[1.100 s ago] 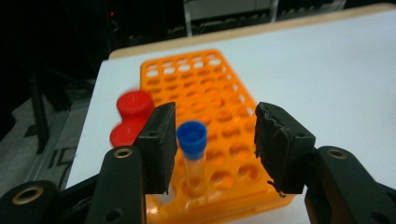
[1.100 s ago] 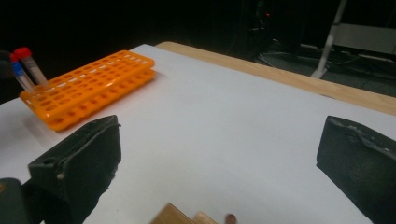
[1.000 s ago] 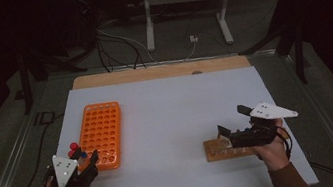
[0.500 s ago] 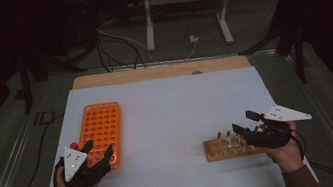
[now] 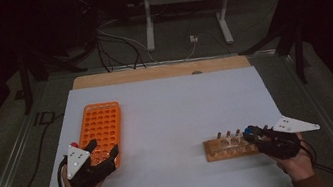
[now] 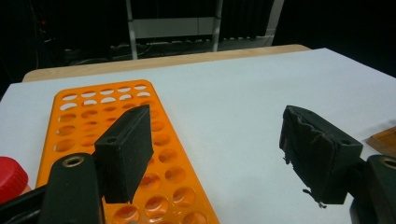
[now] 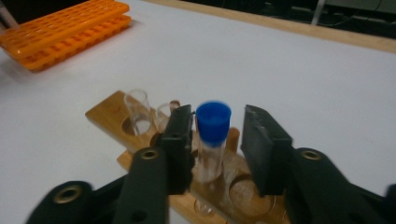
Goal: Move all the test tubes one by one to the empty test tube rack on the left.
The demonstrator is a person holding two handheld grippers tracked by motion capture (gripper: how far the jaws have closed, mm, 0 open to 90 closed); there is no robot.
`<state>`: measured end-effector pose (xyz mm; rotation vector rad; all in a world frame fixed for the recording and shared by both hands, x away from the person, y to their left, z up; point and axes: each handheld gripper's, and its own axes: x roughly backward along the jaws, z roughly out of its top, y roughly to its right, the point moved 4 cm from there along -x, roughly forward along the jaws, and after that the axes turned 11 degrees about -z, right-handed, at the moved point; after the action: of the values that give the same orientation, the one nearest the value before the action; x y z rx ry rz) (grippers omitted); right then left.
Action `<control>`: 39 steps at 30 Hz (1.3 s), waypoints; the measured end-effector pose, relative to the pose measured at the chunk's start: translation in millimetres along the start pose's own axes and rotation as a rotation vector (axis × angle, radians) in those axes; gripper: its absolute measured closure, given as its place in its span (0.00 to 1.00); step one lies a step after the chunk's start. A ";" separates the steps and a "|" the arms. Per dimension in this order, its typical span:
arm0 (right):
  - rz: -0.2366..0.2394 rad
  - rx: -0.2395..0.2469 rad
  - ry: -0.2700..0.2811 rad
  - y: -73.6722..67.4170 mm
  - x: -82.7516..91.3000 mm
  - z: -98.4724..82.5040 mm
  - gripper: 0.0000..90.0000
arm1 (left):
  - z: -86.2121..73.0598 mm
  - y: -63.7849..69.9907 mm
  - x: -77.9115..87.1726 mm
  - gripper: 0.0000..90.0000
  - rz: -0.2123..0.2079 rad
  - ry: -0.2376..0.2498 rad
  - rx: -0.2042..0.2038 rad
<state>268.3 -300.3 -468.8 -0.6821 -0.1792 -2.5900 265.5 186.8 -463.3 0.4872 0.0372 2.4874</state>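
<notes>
On the white surface, the right tool, jaws closing, flanks a blue-capped tube standing in the wooden rack, with gaps showing only in the right gripper view. The left tool gapes empty over the orange rack, a red cap beside it.

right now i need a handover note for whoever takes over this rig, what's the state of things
Left hand-held gripper: jaws have just been opening, nothing between them, over the near end of the orange rack; a red cap sits beside it.
Right hand-held gripper: jaws have just been closing around the blue-capped tube, which stands in the wooden rack; a gap shows on one side, so not gripped yet.
Done: no tube shows in the orange rack's holes.
Left: grip the tube and, probably, carry it to the orange rack.
</notes>
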 end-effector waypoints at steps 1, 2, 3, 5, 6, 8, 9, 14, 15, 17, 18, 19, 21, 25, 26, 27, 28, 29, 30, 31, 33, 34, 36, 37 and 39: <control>0.001 -0.001 -0.004 0.4 -0.8 -1.7 0.75 | -0.6 0.2 -0.2 0.28 -0.002 -0.005 -0.005; 0.006 -0.001 -0.006 0.6 -2.0 -3.0 0.76 | -0.9 0.8 -0.6 0.27 0.000 -0.003 -0.003; 0.013 -0.005 -0.013 0.3 -3.2 -4.2 0.76 | -1.2 1.3 -1.0 0.26 -0.001 -0.002 -0.002; 0.020 0.002 -0.020 -1.2 -6.2 -5.8 0.78 | -1.6 2.1 -1.8 0.25 -0.007 -0.001 -0.001; 0.026 0.004 -0.023 -2.4 -7.6 -6.4 0.79 | -2.0 2.8 -2.1 0.24 -0.012 -0.003 -0.003; 0.029 0.010 -0.022 -3.7 -9.8 -7.2 0.84 | -2.6 4.7 -2.2 0.22 -0.018 0.000 -0.010; 0.034 0.008 -0.021 -3.9 -10.1 -7.2 0.85 | -2.9 5.6 -2.0 0.22 -0.025 0.003 -0.011; 0.047 0.014 -0.019 -5.3 -7.2 -5.9 0.85 | -4.6 4.1 -2.5 0.18 -0.040 0.009 0.014; 0.049 0.011 -0.017 -5.5 -6.0 -5.0 0.85 | -5.1 3.5 -2.8 0.17 -0.038 0.009 0.019; 0.048 0.010 -0.005 -5.2 -3.6 -2.0 0.85 | -6.8 1.7 -3.6 0.10 -0.035 -0.008 0.025; 0.049 0.011 0.001 -5.0 -2.0 0.0 0.85 | -7.4 1.2 -3.7 0.07 -0.033 -0.014 0.026; 0.047 0.009 0.006 -5.0 -0.5 2.0 0.85 | -7.8 0.8 -3.9 0.04 -0.028 -0.018 0.025; 0.046 0.008 0.014 -4.6 2.7 6.1 0.86 | -8.0 0.8 -3.8 0.02 -0.026 -0.023 0.024; 0.048 0.011 0.028 -3.6 7.5 13.6 0.86 | -8.3 1.2 -4.3 0.01 -0.030 -0.029 0.019; 0.051 0.008 0.029 -3.2 8.3 15.2 0.86 | -8.4 1.2 -4.4 0.01 -0.033 -0.028 0.023; 0.053 0.006 0.032 -2.8 9.1 16.8 0.86 | -8.6 1.0 -4.6 0.01 -0.034 -0.031 0.024; 0.054 0.006 0.033 -2.4 9.9 18.3 0.86 | -8.7 0.8 -4.8 0.01 -0.032 -0.031 0.025; 0.055 0.008 0.037 -2.1 10.8 20.1 0.86 | -8.7 0.5 -4.9 0.01 -0.033 -0.030 0.028; 0.054 0.007 0.041 -2.0 12.0 22.2 0.86 | -8.8 0.2 -4.9 0.01 -0.033 -0.029 0.032; 0.054 0.008 0.045 -1.8 13.3 24.5 0.86 | -8.9 -0.1 -4.8 0.01 -0.034 -0.029 0.034; 0.052 0.007 0.056 -1.2 16.4 29.8 0.86 | -9.0 -1.2 -4.9 0.01 -0.037 -0.030 0.051; 0.052 0.006 0.063 -0.7 17.9 32.7 0.86 | -9.0 -2.1 -4.8 0.01 -0.038 -0.029 0.062; 0.058 0.003 0.075 0.5 20.3 38.2 0.86 | -8.9 -4.0 -4.8 0.01 -0.033 -0.028 0.073; 0.058 0.001 0.081 0.9 21.2 40.9 0.86 | -8.6 -4.6 -4.5 0.01 -0.028 -0.023 0.077; 0.058 0.000 0.095 1.5 22.8 46.1 0.86 | -7.8 -4.7 -3.8 0.02 -0.031 -0.016 0.075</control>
<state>271.4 -299.8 -417.4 -0.5550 -0.1282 -2.5600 268.2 189.2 -472.5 0.5339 0.1318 2.4581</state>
